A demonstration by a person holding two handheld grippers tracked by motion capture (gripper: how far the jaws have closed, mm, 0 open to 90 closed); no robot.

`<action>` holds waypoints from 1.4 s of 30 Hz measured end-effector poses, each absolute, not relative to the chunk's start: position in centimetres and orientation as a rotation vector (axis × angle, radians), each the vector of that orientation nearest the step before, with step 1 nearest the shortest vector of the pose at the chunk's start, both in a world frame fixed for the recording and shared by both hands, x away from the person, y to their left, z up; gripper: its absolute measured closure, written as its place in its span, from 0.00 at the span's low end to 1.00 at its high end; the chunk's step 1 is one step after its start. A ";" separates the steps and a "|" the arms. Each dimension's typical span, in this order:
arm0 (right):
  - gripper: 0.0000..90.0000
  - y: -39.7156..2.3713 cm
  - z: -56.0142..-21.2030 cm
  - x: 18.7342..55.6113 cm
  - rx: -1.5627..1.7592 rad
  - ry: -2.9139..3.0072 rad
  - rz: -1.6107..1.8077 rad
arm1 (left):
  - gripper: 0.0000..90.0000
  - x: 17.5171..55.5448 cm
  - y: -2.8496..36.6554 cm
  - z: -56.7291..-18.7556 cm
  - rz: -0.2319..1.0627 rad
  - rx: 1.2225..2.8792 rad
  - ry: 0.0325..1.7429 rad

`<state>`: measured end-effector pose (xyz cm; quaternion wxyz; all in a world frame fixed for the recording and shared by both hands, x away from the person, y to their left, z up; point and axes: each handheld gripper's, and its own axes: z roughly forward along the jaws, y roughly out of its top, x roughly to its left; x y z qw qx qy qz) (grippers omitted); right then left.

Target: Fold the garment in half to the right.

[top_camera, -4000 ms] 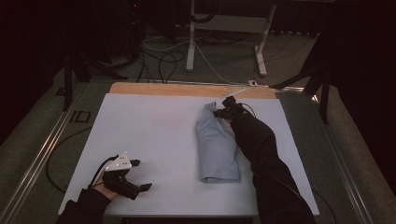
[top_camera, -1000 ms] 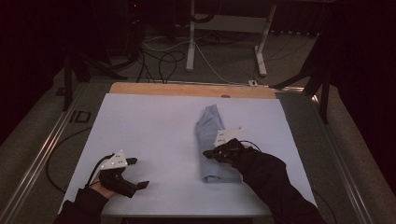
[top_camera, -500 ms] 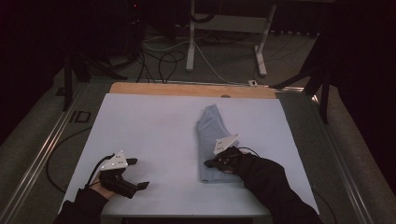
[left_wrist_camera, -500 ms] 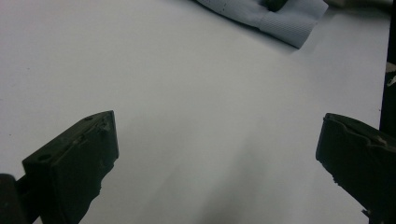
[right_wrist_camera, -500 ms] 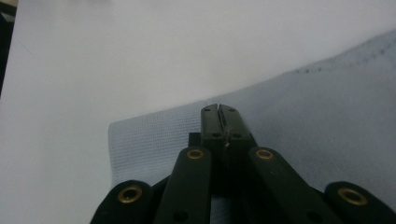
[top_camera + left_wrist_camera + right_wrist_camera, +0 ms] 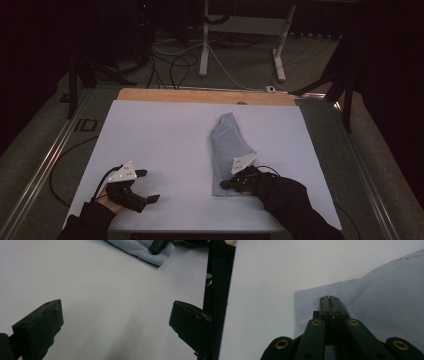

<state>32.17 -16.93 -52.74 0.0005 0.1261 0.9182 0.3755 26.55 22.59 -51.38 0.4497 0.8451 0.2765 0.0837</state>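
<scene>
Working over a white table (image 6: pixel 165 135), lower right, your right gripper (image 6: pixel 224 184) presses closed jaws on the blue cloth (image 6: pixel 227 145); left gripper (image 6: pixel 151 186) gapes

Cloth (image 6: pixel 228 152) on table (image 6: pixel 160 135), right of centre.

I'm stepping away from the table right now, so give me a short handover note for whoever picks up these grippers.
Right gripper: jaws shut, tips on the near end of the light blue cloth; whether fabric is pinched, I can't tell.
Left gripper: jaws open, nothing between them, low over the white table at its near left.
Cloth: folded into a long strip, right of centre, running from near edge toward far edge.
Done: lengthwise fold.
Left: probably folding the strip shorter.
</scene>
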 end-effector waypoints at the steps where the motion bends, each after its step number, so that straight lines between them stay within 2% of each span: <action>1: 1.00 -17.0 -52.7 32.0 0.387 2.886 1.177 | 0.01 26.6 22.6 -51.4 0.207 2.091 0.686; 27: 1.00 -17.1 -52.8 31.3 0.361 2.899 1.193 | 0.01 26.5 22.3 -51.3 0.207 2.101 0.662; 33: 1.00 -17.0 -51.8 31.6 0.393 2.878 1.203 | 0.01 26.5 22.5 -51.3 0.212 2.095 0.657; 39: 0.87 -17.1 -50.6 31.8 0.425 2.820 1.218 | 0.01 26.4 22.6 -51.2 0.218 2.091 0.657; 42: 0.74 -17.4 -50.0 32.0 0.436 2.786 1.245 | 0.01 26.4 22.6 -51.2 0.218 2.093 0.658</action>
